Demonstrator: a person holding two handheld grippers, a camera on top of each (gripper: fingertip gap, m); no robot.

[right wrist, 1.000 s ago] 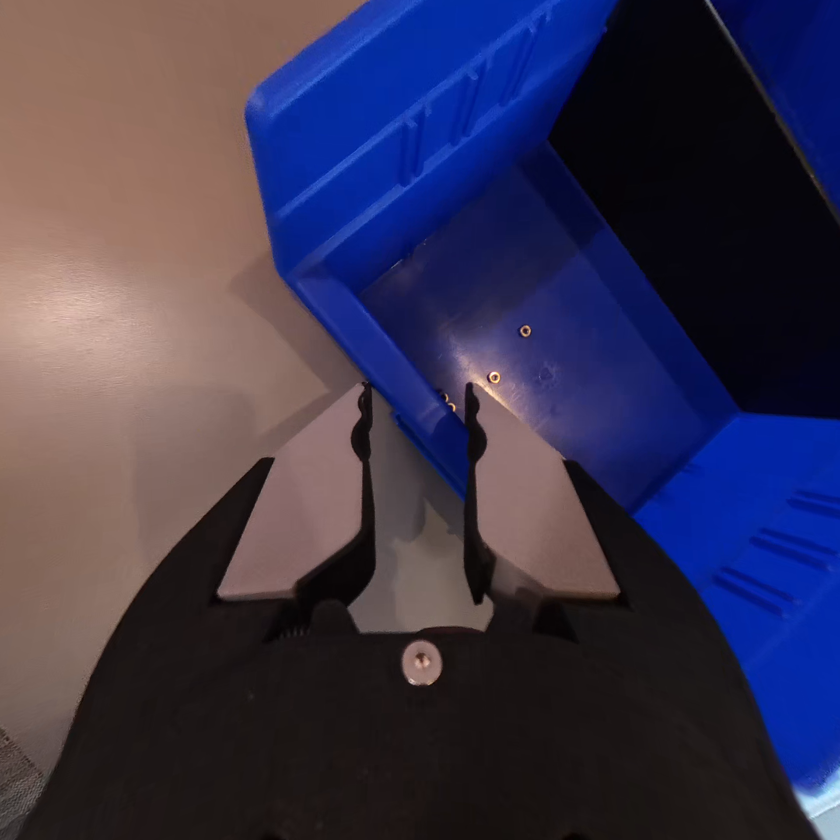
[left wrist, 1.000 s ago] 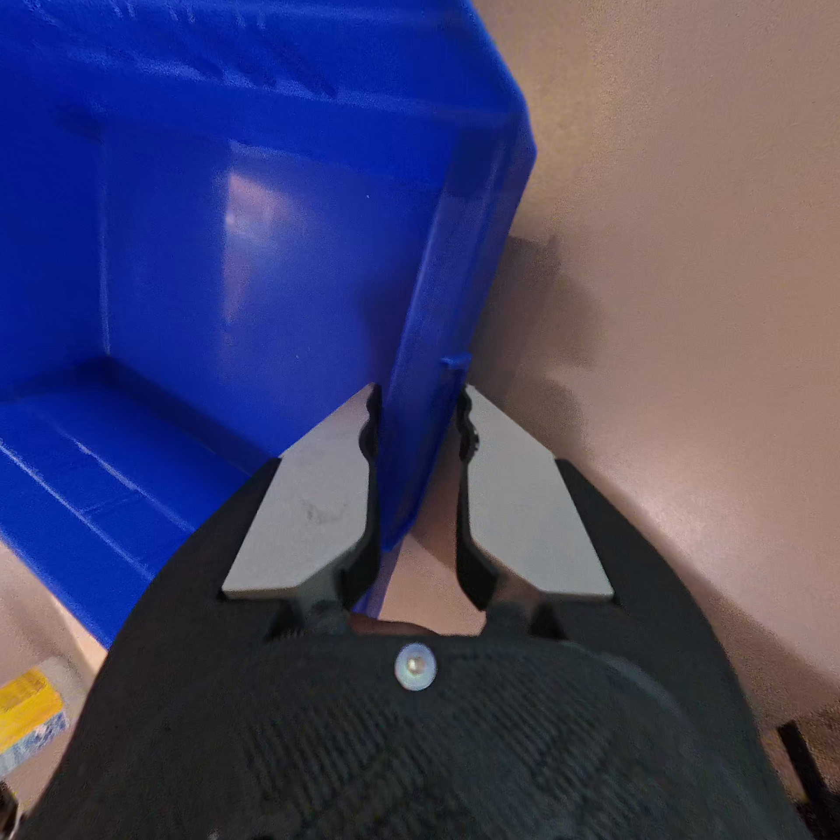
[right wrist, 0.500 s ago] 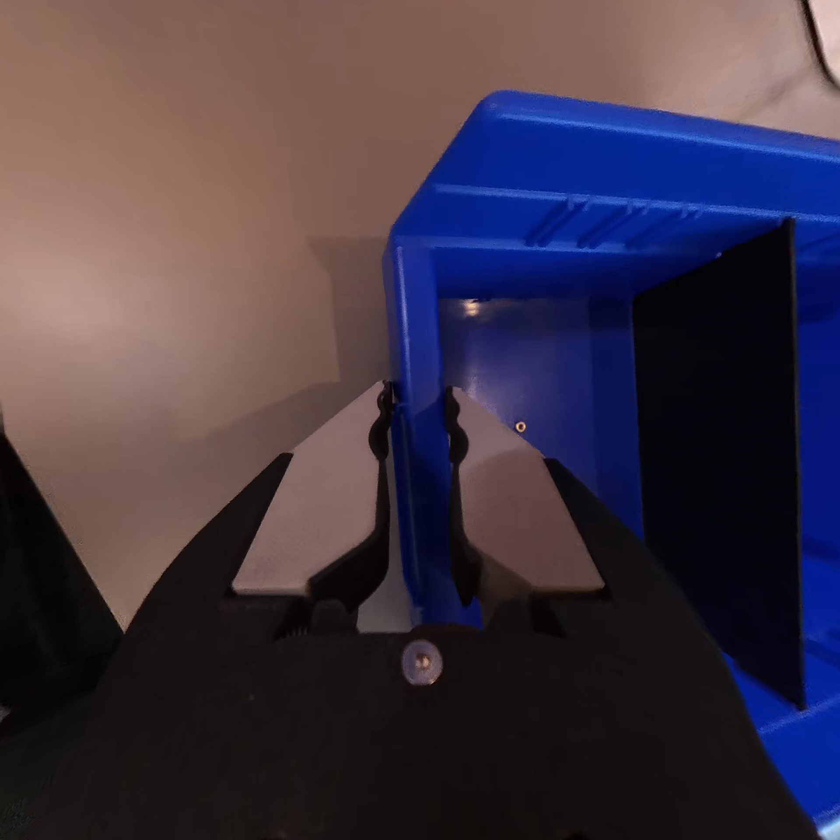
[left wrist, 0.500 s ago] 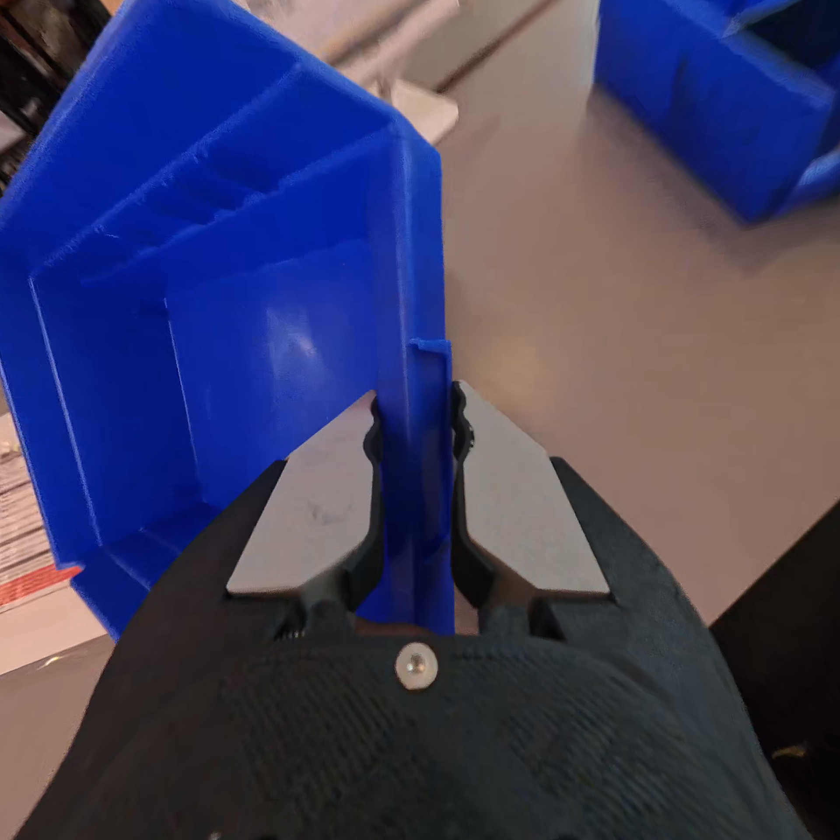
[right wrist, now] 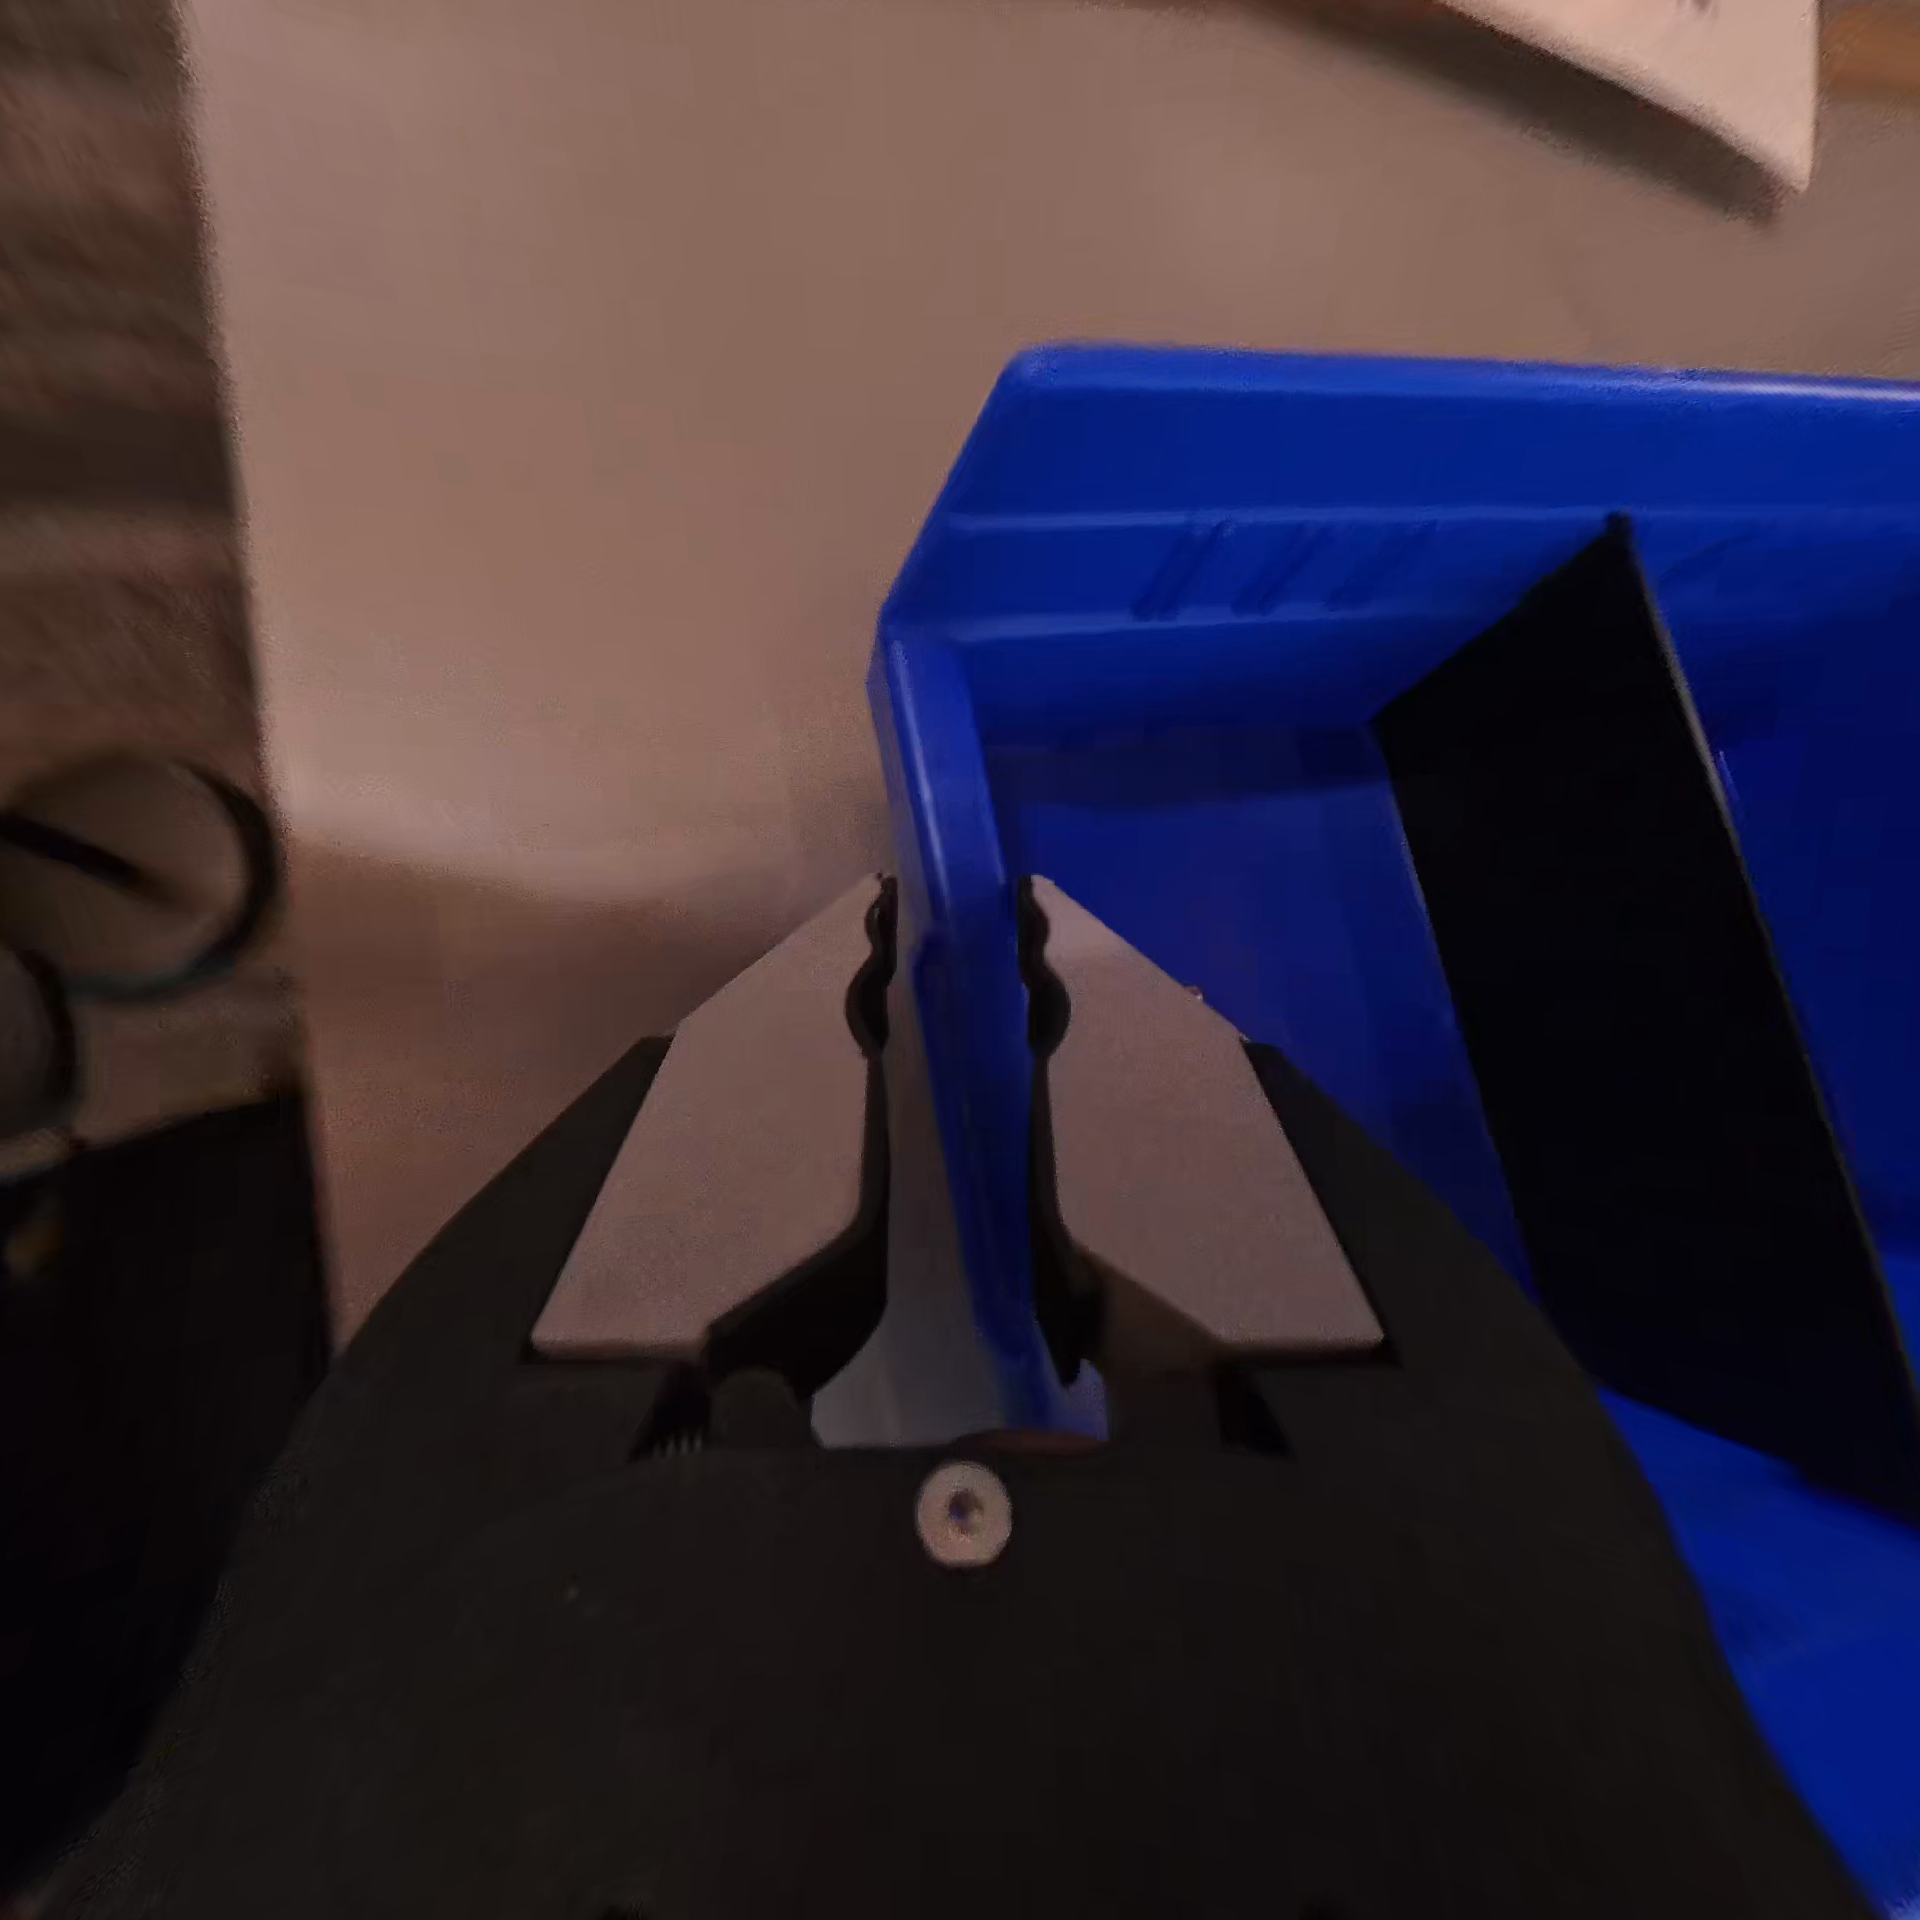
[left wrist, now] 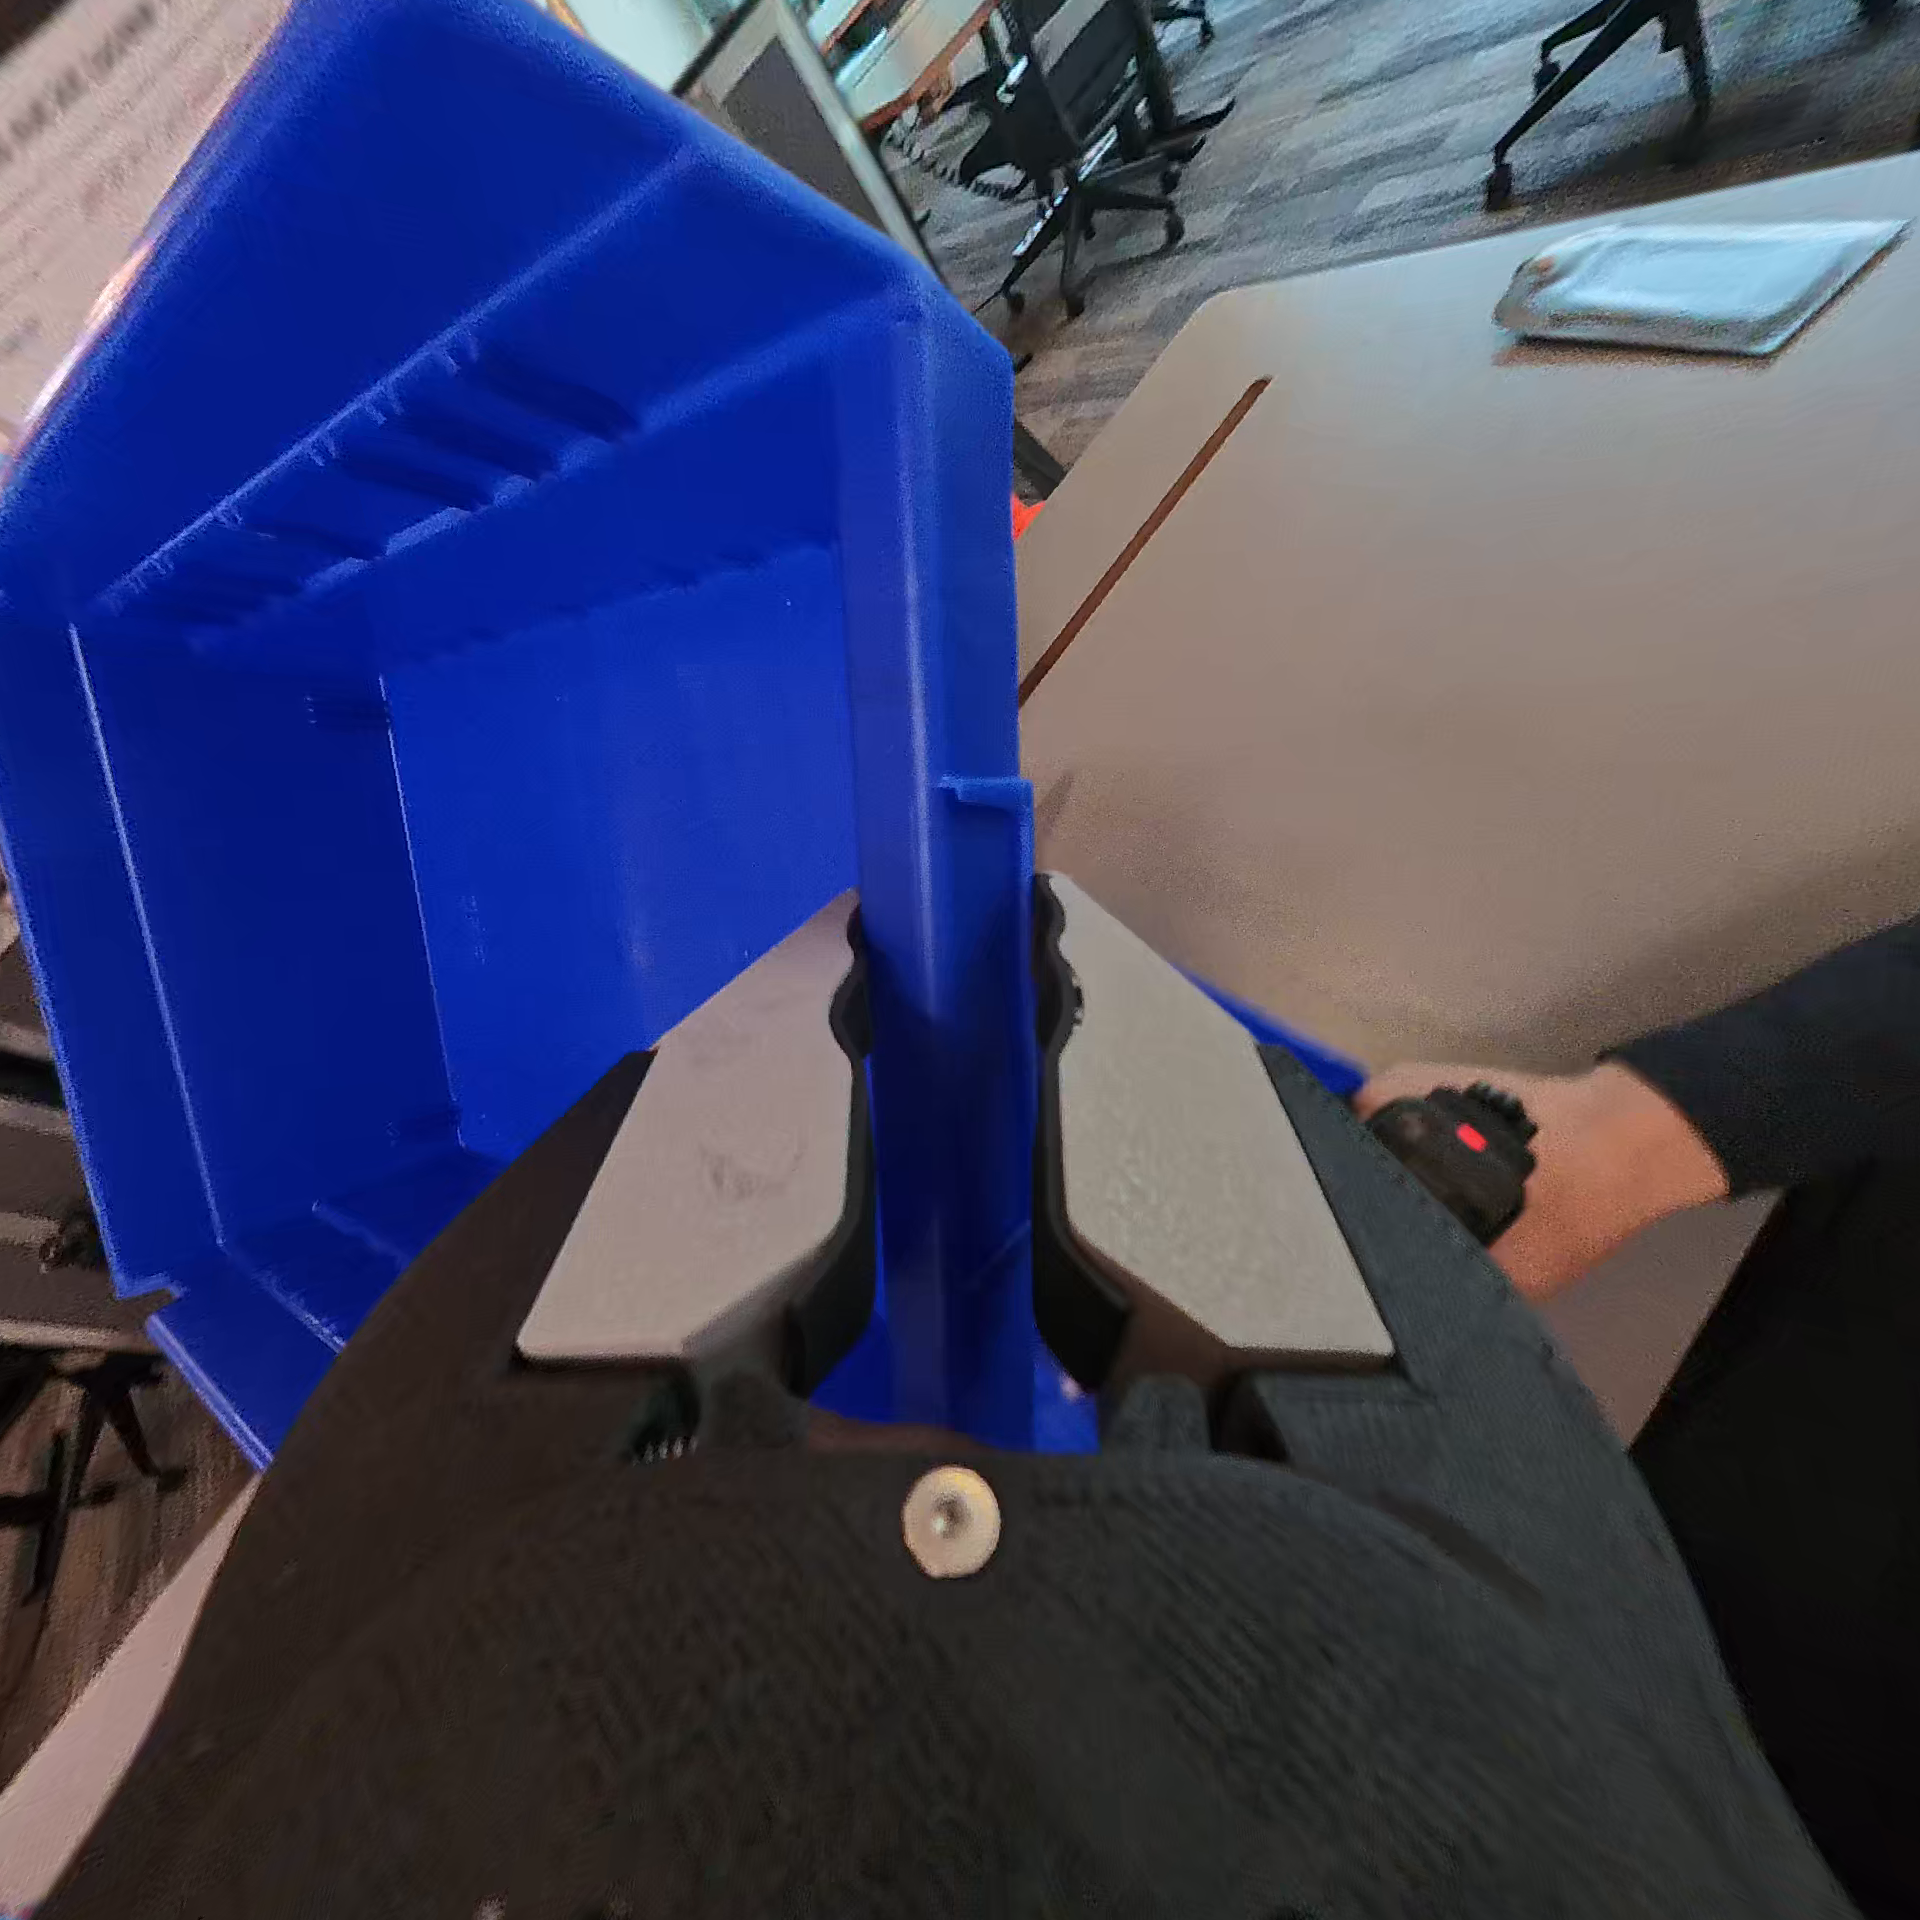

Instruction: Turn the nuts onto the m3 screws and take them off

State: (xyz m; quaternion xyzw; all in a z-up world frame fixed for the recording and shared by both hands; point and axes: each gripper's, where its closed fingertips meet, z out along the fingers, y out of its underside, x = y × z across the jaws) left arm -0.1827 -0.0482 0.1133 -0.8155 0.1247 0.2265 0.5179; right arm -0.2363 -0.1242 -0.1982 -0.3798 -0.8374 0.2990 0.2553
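Bins fill both wrist views. Our left gripper (left wrist: 945, 935) pinches the side wall of a blue plastic bin (left wrist: 582, 748), fingers (left wrist: 727, 1143) pressed against either face of the wall; that bin is tilted above the beige table (left wrist: 1455, 644) and we see nothing inside it. Our right gripper (right wrist: 954, 935) clamps the rim of a second blue bin (right wrist: 1247, 644), which carries a black divider (right wrist: 1621, 1018). Blur hides that bin's floor, so we cannot tell where the nuts and screws lie. A person's hand (left wrist: 1600, 1174) holds the other gripper's handle at the left view's right edge.
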